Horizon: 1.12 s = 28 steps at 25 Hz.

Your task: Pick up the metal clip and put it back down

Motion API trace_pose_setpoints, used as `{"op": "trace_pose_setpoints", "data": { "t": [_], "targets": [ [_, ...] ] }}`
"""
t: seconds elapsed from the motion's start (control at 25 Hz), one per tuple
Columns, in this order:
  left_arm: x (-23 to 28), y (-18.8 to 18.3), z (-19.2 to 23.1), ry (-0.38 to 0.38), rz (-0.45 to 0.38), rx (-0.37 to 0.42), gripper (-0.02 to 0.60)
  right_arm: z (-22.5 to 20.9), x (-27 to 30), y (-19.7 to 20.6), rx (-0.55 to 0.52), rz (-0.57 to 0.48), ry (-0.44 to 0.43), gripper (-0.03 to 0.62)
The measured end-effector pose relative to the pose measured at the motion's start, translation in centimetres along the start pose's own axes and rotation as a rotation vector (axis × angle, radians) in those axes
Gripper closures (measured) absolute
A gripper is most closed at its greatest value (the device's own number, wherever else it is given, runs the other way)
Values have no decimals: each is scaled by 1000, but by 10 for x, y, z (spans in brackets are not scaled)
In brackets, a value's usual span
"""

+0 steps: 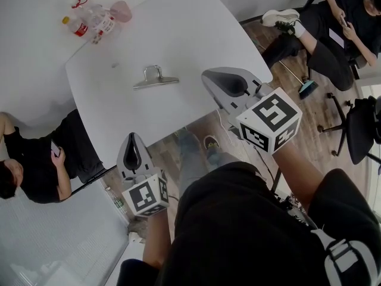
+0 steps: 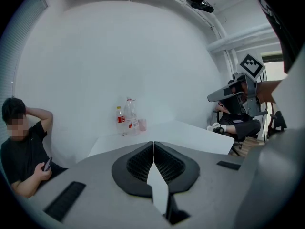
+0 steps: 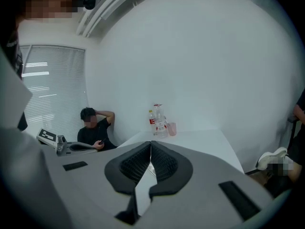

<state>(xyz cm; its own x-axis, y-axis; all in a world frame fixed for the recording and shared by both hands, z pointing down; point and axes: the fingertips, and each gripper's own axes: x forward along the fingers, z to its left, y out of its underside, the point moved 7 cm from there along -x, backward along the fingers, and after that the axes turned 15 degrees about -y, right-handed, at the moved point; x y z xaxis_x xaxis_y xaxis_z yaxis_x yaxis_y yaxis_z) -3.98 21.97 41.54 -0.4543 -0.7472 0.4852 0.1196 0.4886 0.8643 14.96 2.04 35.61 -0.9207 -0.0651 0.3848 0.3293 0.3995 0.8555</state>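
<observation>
Hovering by the white counter point(image 1: 178, 34): both claws closed on nothing.
Right claw point(image 1: 209, 76) is hanging over the counter's near edge, jaws pressed together; left claw point(image 1: 132, 138) is sitting lower, off the counter, jaws likewise together. Metal clip point(image 1: 155, 79) is lying flat mid-counter, apart from both; bottles point(image 1: 89, 21) are standing at the far corner.

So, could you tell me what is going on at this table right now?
A person stands at the table with a gripper in each hand. The metal clip lies on the table, not held. The right gripper is raised near it, the left gripper is lower, off the table's edge; both are shut and empty.
</observation>
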Motion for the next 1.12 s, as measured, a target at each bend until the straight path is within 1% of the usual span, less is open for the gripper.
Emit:
{"op": "trace_pose_setpoints", "data": {
  "t": [0.4,0.64,0.88,1.12],
  "targets": [
    [49,3,18,15,27,-11,560,-23,45,-7,8,15,-4,576],
    [87,4,35,36,46,-21,559,-35,78,-14,8,47,-11,576],
    [123,3,54,66,58,-22,559,-41,114,-29,-14,76,-30,576],
    [148,4,66,96,77,-42,559,-44,140,-42,-29,107,-60,574]
  ]
}}
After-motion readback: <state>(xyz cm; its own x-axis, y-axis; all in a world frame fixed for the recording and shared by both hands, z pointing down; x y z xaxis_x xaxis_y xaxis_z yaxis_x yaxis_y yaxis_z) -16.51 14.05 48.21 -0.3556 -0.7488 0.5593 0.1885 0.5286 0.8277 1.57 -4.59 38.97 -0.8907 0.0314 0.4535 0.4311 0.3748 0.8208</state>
